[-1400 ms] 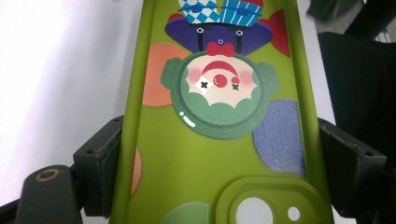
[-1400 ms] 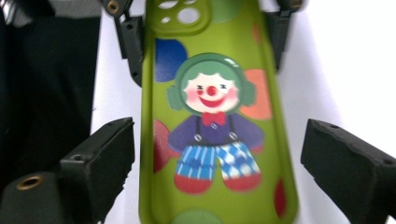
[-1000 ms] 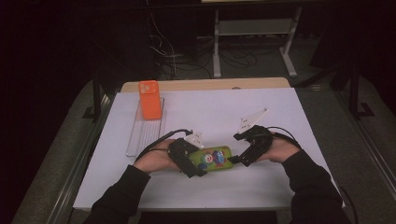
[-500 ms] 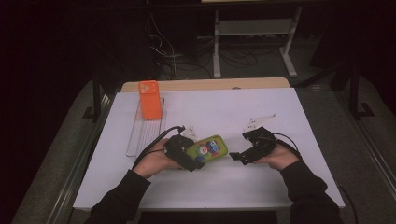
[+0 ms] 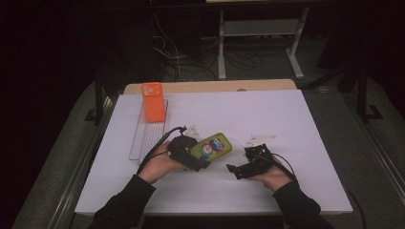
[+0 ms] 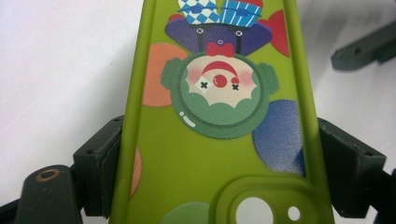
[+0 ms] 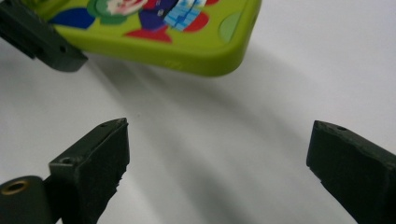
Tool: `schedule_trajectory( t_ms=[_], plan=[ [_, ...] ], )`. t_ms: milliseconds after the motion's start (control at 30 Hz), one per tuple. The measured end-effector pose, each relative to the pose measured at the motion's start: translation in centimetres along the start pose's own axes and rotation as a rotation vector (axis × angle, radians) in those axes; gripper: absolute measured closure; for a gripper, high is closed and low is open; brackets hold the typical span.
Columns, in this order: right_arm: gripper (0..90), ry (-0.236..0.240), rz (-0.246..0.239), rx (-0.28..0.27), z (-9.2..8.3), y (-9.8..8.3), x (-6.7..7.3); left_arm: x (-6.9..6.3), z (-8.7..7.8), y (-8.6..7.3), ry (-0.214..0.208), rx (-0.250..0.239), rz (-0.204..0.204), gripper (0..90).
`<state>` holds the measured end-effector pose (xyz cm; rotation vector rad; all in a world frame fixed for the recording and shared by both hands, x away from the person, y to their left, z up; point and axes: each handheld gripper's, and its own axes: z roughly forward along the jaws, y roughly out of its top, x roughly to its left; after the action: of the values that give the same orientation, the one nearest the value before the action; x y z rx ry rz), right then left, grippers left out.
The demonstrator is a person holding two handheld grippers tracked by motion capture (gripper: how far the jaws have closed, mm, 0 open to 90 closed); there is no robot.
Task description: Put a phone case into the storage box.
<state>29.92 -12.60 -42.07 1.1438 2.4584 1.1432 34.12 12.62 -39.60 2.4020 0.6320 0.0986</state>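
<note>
My left gripper (image 5: 191, 155) is clamped on the green phone case (image 5: 213, 147), one black pad pressing each long edge, as the left gripper view makes plain. The case (image 6: 219, 116) runs up between the pads with its printed back facing the camera: a clown face in a green ring, coloured blobs around it, and the camera cutout at the bottom near me. In the high view it is held tilted just above the white table cover (image 5: 286, 119), slightly left of the middle, its far end pointing up and right.

My right gripper (image 5: 237, 170) has its jaws spread wide with nothing between them (they have just been opening further). It sits low near the cover, just right of the case and apart from it. In the right gripper view the case's rounded corner (image 7: 187, 37) hangs above the bare white surface, ahead of the parted jaws.

Farther out, an orange phone case (image 5: 154, 108) stands at the far end of a clear rack (image 5: 143, 143) at the table's left.
</note>
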Motion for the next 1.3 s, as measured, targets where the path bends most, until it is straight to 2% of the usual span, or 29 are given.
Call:
schedule_trajectory(
  t_ms=[100,267,400,667,700,833,1067,1167,1233,1300],
  plan=[
    [5.1,-0.007,-0.024,0.01,0.4,-0.3,0.2,-0.1,0.0,0.0,0.007,0.002,0.008,15.4],
    [5.3,-0.039,-0.023,0.007,0.6,-0.3,0.0,-0.1,0.1,0.0,0.006,-0.001,0.0,15.4],
    [5.7,-0.07,-0.062,-0.009,0.6,-0.2,0.2,-0.1,0.1,0.0,0.004,-0.002,-0.005,15.4],
    [5.8,-0.159,-0.204,-0.009,0.7,-0.1,1.0,0.0,0.0,0.0,0.005,-0.001,-0.001,15.4],
    [5.8,-0.159,-0.221,-0.009,0.8,-0.1,1.1,0.0,0.0,0.0,0.005,-0.001,-0.001,15.4],
    [5.8,-0.18,-0.253,-0.01,0.9,-0.2,1.4,0.0,0.0,0.0,-0.005,0.0,0.005,15.4],
    [6.1,-0.234,-0.34,-0.024,0.9,-0.2,1.9,-0.1,-0.2,0.1,-0.004,-0.006,0.005,15.4],
    [6.1,-0.272,-0.4,-0.041,0.8,-0.2,2.1,-0.1,-0.2,0.1,-0.007,-0.016,-0.01,15.4],
    [6.0,-0.28,-0.416,-0.047,0.8,-0.1,2.3,-0.1,-0.2,0.1,-0.009,-0.014,-0.008,15.4],
    [6.0,-0.301,-0.451,-0.048,0.8,-0.2,2.5,-0.2,0.0,0.1,-0.009,-0.03,-0.027,15.4]
  ],
)
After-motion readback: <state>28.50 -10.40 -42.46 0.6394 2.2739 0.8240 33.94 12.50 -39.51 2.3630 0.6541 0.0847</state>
